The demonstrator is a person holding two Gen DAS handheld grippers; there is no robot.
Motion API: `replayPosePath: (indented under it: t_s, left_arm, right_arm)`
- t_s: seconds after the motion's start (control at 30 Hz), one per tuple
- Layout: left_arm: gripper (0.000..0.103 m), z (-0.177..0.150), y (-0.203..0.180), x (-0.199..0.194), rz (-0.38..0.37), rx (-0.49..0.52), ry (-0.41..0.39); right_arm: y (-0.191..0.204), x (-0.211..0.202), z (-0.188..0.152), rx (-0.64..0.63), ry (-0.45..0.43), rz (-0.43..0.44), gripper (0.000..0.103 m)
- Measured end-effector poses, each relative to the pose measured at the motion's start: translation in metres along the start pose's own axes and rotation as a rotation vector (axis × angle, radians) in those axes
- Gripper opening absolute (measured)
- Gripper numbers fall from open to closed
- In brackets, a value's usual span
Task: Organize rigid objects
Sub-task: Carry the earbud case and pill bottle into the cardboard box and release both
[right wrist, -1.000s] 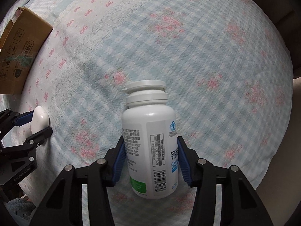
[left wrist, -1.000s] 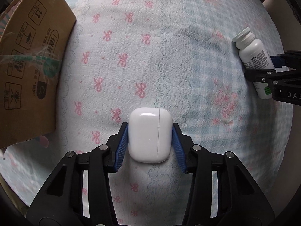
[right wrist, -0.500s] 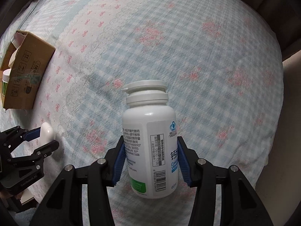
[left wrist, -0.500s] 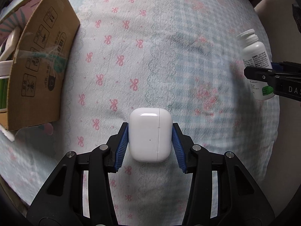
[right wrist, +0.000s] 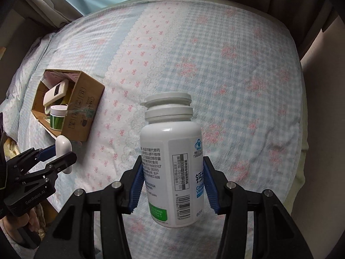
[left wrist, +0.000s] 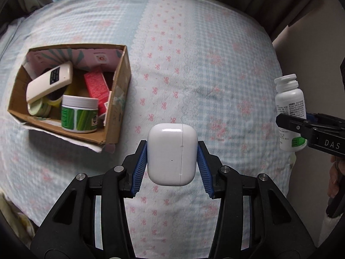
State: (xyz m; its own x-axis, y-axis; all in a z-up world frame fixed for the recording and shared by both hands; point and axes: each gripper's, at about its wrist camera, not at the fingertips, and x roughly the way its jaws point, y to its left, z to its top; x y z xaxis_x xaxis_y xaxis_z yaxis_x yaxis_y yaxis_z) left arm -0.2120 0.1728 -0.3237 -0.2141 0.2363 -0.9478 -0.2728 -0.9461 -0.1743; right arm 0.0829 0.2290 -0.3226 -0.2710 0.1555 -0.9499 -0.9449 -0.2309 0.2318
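My left gripper [left wrist: 172, 151] is shut on a white earbud case [left wrist: 172, 154], held high above the bedspread. My right gripper [right wrist: 172, 177] is shut on a white pill bottle [right wrist: 171, 157] with a ribbed cap and a printed label. In the left wrist view the pill bottle [left wrist: 290, 105] and the right gripper [left wrist: 301, 123] show at the right edge. The right wrist view shows the left gripper [right wrist: 59, 156] with the earbud case [right wrist: 63, 149] at lower left. An open cardboard box [left wrist: 117, 99] lies to the left on the bed.
The box holds a green-labelled jar [left wrist: 78, 113], a cream remote-shaped item [left wrist: 49, 82], a pink carton [left wrist: 97, 85] and a small tin. The blue checked bedspread [left wrist: 194, 64] with pink bows covers the bed. Curtains hang behind; the bed's right edge drops off.
Both grippers have risen well above the bed with their objects still held. The bedspread looks smaller, and the box's open top with its contents has come into view.
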Motion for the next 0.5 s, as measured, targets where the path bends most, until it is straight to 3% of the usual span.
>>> replayPosePath:
  t_s: [0.3,0.5]
  left_arm:
    - [0.041,0.0,0.075,-0.071,-0.007,-0.06,-0.069]
    - [0.041,0.009,0.128,-0.115,-0.003,-0.027,-0.128]
  right_arm:
    - [0.071,-0.043,-0.018,0.046,-0.074,0.056,0.047]
    - [0.127,-0.063,-0.025,0.067,-0.1,0.102,0.047]
